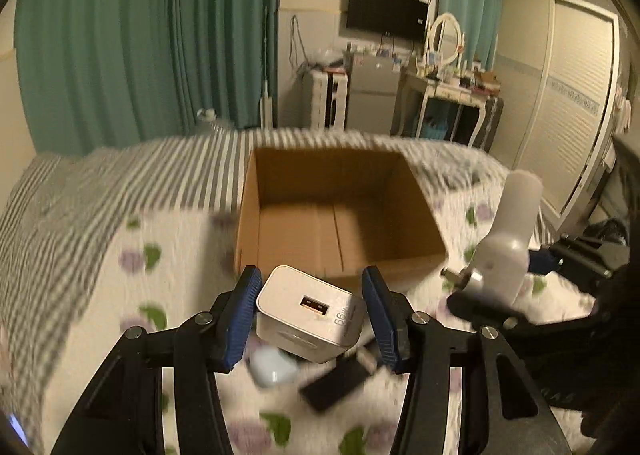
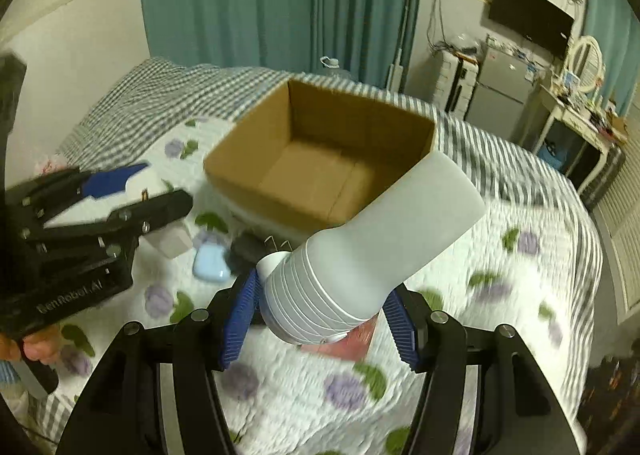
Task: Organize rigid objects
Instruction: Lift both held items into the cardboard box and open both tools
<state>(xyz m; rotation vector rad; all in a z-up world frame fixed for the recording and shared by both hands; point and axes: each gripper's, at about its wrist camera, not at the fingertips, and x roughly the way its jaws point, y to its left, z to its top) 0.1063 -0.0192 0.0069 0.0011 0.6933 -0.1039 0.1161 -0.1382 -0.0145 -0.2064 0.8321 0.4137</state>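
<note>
Mid-carry over the bed: my left gripper (image 1: pixel 310 315) clamps the white charger (image 1: pixel 310 313), my right gripper (image 2: pixel 320 315) grips the white bottle (image 2: pixel 372 247). Next: move both fwd over empty cardboard box (image 1: pixel 340 271) w/ care, release.

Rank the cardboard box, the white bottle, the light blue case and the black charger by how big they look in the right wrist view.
1. cardboard box
2. white bottle, though it is nearest the camera, so it looks inflated
3. light blue case and black charger: similar and blurred, the charger partly hidden, so unranked
</note>
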